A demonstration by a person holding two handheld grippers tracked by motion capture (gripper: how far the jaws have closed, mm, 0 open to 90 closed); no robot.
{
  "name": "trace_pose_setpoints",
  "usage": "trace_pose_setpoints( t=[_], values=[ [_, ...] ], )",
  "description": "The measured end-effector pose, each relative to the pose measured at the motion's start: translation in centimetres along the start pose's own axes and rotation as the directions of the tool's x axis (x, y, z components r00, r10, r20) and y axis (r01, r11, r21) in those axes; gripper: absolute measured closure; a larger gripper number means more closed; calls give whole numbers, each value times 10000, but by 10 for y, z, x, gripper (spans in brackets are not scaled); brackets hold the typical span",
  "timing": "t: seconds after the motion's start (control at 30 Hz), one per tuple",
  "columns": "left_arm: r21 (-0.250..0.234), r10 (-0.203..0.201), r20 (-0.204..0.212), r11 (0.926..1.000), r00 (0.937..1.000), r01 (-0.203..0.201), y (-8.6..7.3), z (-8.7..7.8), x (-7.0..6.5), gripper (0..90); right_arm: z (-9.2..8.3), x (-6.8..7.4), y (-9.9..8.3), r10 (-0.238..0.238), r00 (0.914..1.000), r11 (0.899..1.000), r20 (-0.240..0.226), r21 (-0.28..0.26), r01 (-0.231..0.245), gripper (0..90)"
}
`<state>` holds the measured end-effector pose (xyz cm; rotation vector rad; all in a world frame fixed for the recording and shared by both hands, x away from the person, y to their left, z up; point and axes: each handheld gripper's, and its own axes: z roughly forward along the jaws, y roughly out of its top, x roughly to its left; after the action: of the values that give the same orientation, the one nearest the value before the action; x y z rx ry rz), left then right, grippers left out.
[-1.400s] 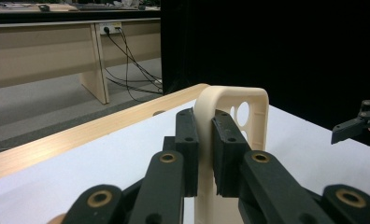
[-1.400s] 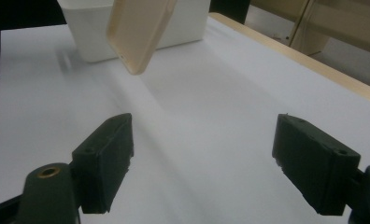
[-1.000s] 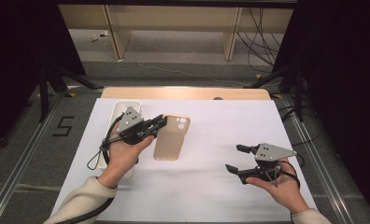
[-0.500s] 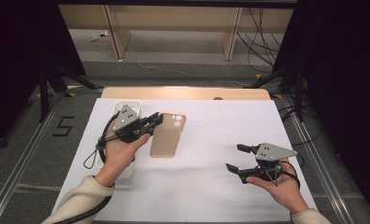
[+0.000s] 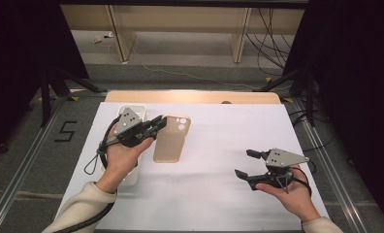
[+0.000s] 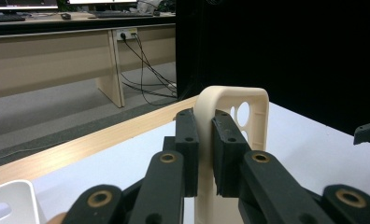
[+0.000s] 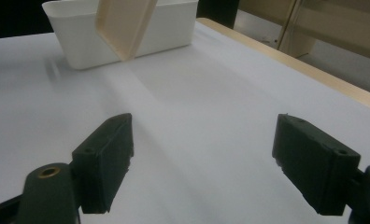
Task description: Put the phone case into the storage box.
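- White paper covered the table (image 5: 219, 194), with dark curtains on both sides and pale wooden desks beyond.
- Left gripper (image 5: 158, 125) had its jaws drawn narrow, clamped on one long edge of a beige phone case (image 5: 171, 138); in the left gripper view the pads pinched the case's rim (image 6: 206, 154) from either side, camera holes toward the far end.
- From the high view I could not tell whether the case hung just above the paper or rested on it; the right gripper view showed its lower corner (image 7: 122, 28) tilted and seemingly off the sheet.
- A white tray (image 5: 132, 112) sat just behind the left hand (image 5: 120, 160), near the table's left edge — likely where the case belonged.
- Right gripper (image 5: 246, 165) rested well apart at the right, jaws spread wide, holding nothing.
- To do this step well, I judged the grip should stay firm on that thin rim — a soft case could flex and slip — and the case should be carried level, clearing the tray wall before release.
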<state>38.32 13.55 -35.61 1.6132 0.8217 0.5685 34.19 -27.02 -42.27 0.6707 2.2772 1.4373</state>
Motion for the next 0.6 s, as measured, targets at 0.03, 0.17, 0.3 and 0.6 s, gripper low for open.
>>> trace_pose_setpoints(
  t=[0.03, 0.17, 0.3, 0.6],
  values=[
    [-10, -42, -14, 10000, 10000, 42, 0, 0, 1, 819, 0, 0, 0, 23, 10000, 10000, 41, -36, -23, 219],
    [-48, -14, -46, 10000, 10000, 13, 2, -2, 3, 820, -1, 0, 0, 31, 10000, 10000, 43, -42, -31, 218],
    [-81, -2, -59, 10000, 10000, 2, 3, -3, 5, 820, 0, -1, 0, 22, 10000, 10000, 67, -41, -22, 218],
    [-174, 12, -182, 9998, 9998, -15, 7, -7, 11, 820, 0, -1, 0, 67, 9999, 10000, 102, -35, -67, 218]
  ],
)
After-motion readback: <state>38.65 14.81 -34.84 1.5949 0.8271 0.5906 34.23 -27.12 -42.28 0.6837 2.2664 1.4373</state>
